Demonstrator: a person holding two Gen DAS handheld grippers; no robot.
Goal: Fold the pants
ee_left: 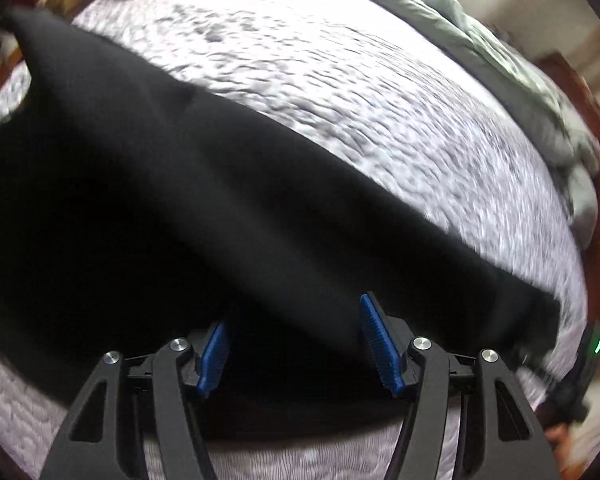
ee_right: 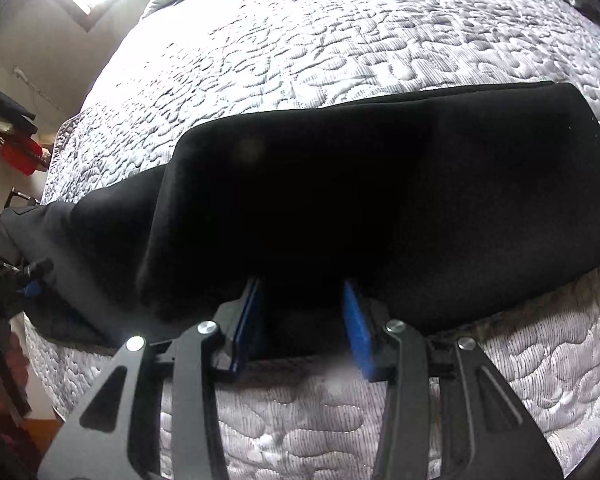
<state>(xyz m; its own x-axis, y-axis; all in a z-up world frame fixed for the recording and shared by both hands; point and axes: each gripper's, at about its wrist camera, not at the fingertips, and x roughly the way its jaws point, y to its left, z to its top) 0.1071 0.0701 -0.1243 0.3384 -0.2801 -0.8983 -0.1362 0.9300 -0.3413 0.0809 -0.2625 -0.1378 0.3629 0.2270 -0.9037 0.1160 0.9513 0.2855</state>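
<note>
Black pants lie in a long band across a white quilted bed; in the right wrist view the pants show a folded layer on top. My left gripper is open, its blue pads on either side of the near edge of the cloth. My right gripper is open too, its blue pads straddling the near edge of the folded part. The fingertips of both are partly hidden by the black cloth.
The quilted mattress stretches far beyond the pants. A grey-green blanket is heaped at the far right edge. A red object and dark clutter stand off the bed's left side. The other gripper shows at the right.
</note>
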